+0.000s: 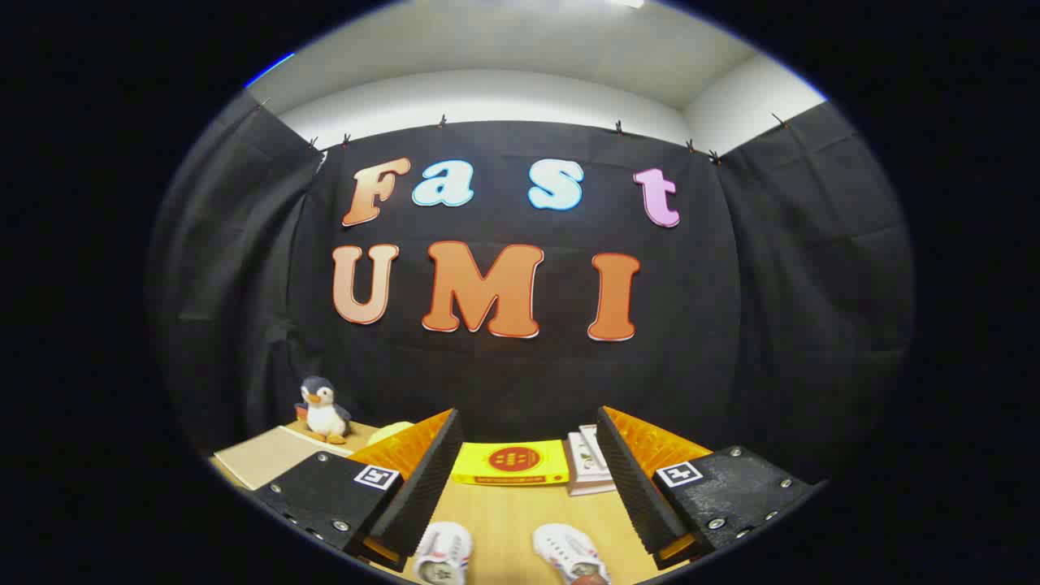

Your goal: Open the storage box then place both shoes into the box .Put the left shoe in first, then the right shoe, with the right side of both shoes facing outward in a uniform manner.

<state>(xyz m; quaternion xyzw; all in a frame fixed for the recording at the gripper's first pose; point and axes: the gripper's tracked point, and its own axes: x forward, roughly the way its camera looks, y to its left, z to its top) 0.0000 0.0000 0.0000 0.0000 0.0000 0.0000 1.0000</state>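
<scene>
My gripper [526, 455] is held high above a wooden table [512, 508], its two fingers spread wide apart with nothing between them. Down between the fingers, close to me, lie two small white shoes: one [443, 554] near the left finger with red and blue stripes, the other [571, 554] nearer the right finger. Both point away from me, and only their toe ends show.
A yellow book or box with a red round mark [510, 463] lies flat ahead of the fingers at the table's back. White books [587, 463] are stacked beside it. A plush penguin [322, 410], a beige board [272, 455] and a pale round object [390, 431] sit at the back left.
</scene>
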